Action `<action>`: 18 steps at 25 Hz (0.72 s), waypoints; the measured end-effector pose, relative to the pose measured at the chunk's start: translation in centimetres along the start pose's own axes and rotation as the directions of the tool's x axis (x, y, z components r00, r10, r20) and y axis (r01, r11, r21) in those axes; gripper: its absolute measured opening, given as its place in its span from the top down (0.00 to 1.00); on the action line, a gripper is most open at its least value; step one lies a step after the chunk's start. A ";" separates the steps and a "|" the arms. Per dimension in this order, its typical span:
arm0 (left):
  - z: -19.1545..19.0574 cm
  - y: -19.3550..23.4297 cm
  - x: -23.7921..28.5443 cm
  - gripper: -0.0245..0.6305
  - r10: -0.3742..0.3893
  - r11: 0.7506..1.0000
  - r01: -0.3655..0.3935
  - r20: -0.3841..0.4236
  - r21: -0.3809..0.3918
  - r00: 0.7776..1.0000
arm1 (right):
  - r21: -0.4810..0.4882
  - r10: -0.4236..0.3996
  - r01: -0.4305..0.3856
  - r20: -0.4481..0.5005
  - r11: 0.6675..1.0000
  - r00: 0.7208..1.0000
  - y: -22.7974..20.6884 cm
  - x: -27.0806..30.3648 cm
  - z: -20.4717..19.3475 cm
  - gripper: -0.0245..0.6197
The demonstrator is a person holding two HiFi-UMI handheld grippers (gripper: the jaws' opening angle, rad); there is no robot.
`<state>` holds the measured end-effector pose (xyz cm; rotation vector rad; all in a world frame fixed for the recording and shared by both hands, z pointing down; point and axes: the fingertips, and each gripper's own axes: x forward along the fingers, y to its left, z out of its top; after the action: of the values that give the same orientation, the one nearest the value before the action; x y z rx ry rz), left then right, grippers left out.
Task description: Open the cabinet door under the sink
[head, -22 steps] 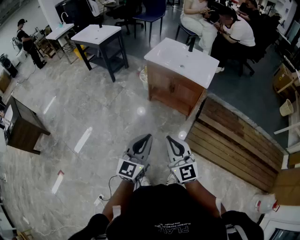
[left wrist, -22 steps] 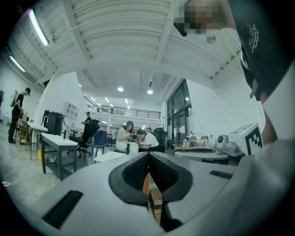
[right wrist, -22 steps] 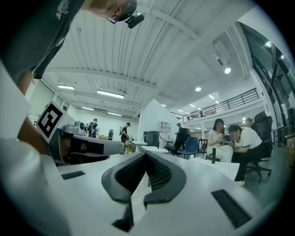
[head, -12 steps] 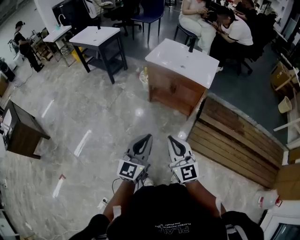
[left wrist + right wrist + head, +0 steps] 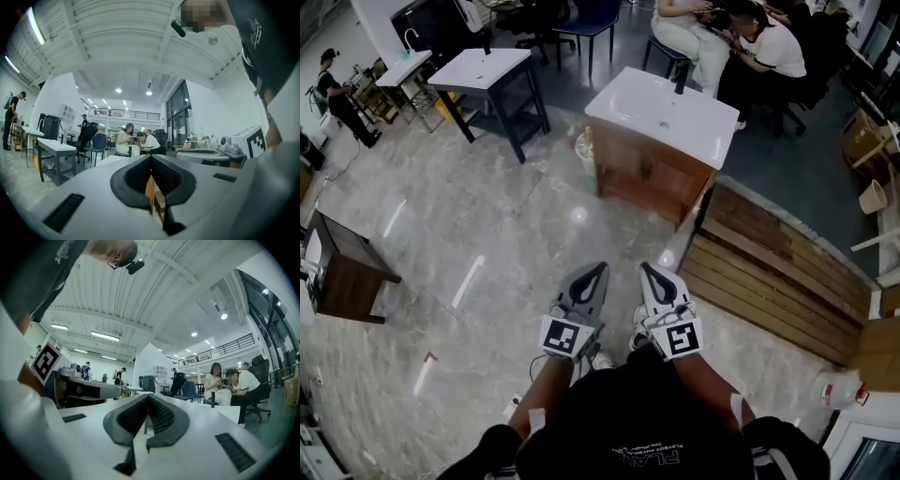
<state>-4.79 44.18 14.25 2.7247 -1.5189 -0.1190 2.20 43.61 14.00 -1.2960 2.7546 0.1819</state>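
The cabinet door [image 5: 649,180] under the white sink [image 5: 664,114] is shut and looms slightly larger than a moment ago. So the person seems to be walking up, with the approach unfinished. It stands far ahead and slightly right, well apart from the left gripper [image 5: 596,272] and right gripper [image 5: 646,270], both clenched on nothing.

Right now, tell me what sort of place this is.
Probably a test hall or workshop, not a home: a sink cabinet stands alone on the open floor, a second sink stands nearby, and people sit behind them.
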 end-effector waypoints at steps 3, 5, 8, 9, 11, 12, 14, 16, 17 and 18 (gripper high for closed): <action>-0.4 0.4 2.7 0.93 0.001 1.000 -0.001 -0.007 -0.002 1.000 | -0.007 0.001 -0.001 0.011 1.000 1.000 -2.3 1.4 -0.7 0.93; -0.9 0.6 4.8 0.93 0.001 1.000 -0.002 -0.017 -0.009 1.000 | -0.018 0.002 -0.002 0.013 1.000 1.000 -4.1 2.2 -1.2 0.93; -1.0 0.7 8.2 0.93 -0.018 1.000 0.018 -0.028 -0.002 0.999 | -0.009 0.009 -0.009 0.046 1.000 0.999 -6.5 3.5 -0.6 0.93; -0.9 0.8 9.3 0.93 -0.020 1.000 0.020 -0.028 0.003 0.999 | -0.004 0.015 -0.015 0.060 1.000 0.998 -7.0 3.9 -0.1 0.93; -0.7 1.0 11.3 0.93 -0.013 1.000 0.013 -0.026 0.007 1.000 | 0.007 0.026 -0.026 0.076 1.000 0.997 -8.2 4.6 0.4 0.93; -0.6 1.2 12.2 0.93 -0.002 1.000 0.002 -0.024 0.011 1.000 | 0.015 0.028 -0.030 0.078 0.999 0.997 -8.8 5.0 0.5 0.93; -0.3 1.7 13.9 0.93 0.030 0.999 -0.030 -0.016 0.026 0.999 | 0.028 0.034 -0.037 0.082 0.999 0.996 -10.2 5.7 0.4 0.93; -0.1 2.2 15.2 0.93 0.056 0.998 -0.056 -0.016 0.036 0.998 | 0.035 0.039 -0.042 0.076 0.999 0.996 -11.5 6.4 0.0 0.93; 0.0 2.4 15.8 0.93 0.064 0.997 -0.063 -0.020 0.036 0.998 | 0.035 0.038 -0.041 0.073 0.999 0.997 -12.2 6.7 -0.2 0.93; 0.0 2.6 16.4 0.93 0.068 0.997 -0.067 -0.025 0.036 0.997 | 0.032 0.036 -0.038 0.073 0.999 0.997 -12.8 7.0 -0.4 0.93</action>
<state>1.59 28.87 13.50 2.6865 -1.6189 -0.0565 7.59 30.11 12.54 -1.2061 2.7100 0.1811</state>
